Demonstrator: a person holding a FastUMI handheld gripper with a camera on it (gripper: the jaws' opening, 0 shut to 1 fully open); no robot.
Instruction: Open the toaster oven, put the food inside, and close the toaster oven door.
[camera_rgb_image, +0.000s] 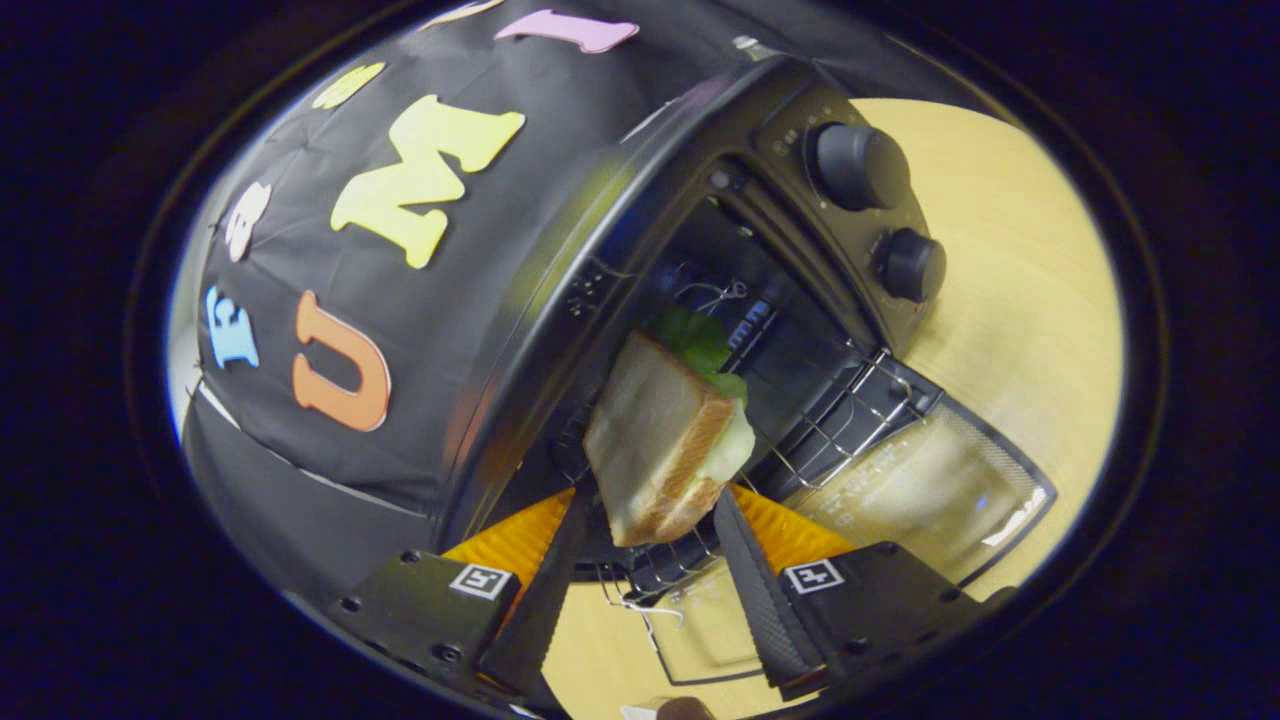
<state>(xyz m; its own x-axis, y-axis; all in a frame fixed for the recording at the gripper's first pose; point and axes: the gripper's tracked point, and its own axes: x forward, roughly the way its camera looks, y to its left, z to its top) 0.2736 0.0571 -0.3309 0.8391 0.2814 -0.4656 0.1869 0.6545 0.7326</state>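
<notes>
item: tool (650, 530), two dark ribbed fingers (757, 585) with orange backing, pinched on the lower corner of a sandwich (660, 440); both fingers are seen pressed against its two bread faces, so the food is carried edge-on and projects forward beyond the tips. item: sandwich, toast with green leaf and a pale filling showing at the far edge; held at one end, probably so the free end can be passed in first. it is placed at the mouth of the oven (720, 250), over the front of the rack (850, 400), not yet laid down. item: oven, black, viewed at a steep tilt; door (930, 490) found dropped fully open, its glass lying flat toward the tool, leaving the cavity clear for entry. item: rack, wire, drawn partly out over the door hinge, judged to give a landing place near the front. item: two knobs (855, 165) on the control panel beside the cavity, untouched. item: bench (1010, 280), pale wood, bearing the oven. status: opening done; placing in hand; closing outstanding.
</notes>
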